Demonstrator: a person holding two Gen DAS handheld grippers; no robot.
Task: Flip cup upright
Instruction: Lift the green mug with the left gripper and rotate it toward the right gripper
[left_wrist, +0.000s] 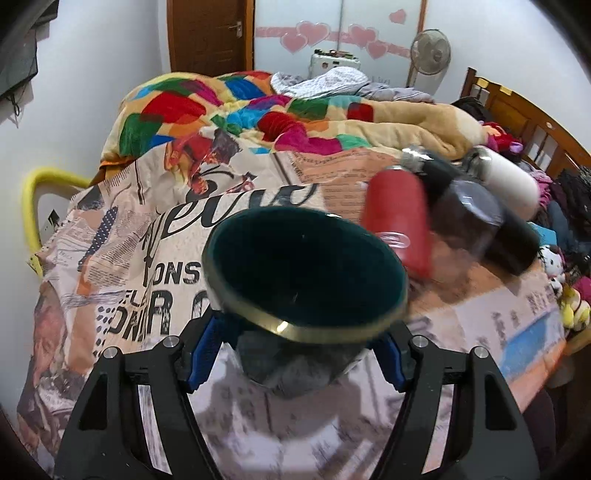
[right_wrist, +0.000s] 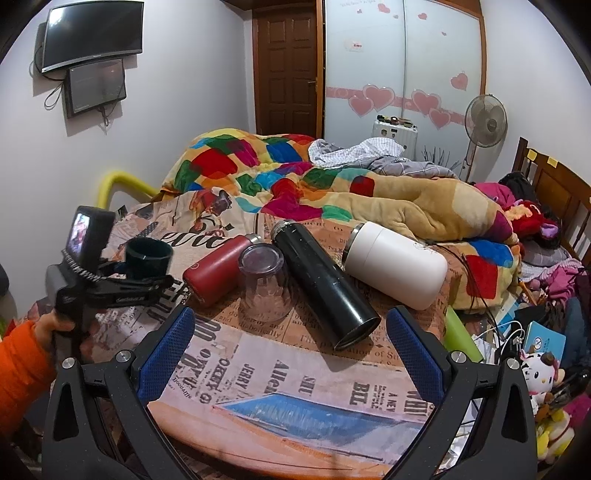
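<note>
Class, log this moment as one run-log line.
left gripper: shut on dark green cup, mouth up | right gripper: open, idle | clear glass: inverted

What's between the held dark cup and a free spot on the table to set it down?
Nothing visible. The left hand-held gripper holds the dark cup mouth-up above bare table; the red bottle and upside-down clear glass lie to its right.

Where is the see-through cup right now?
In the right wrist view the clear cup stands upside down on the table, between the red bottle and the black flask.
</note>
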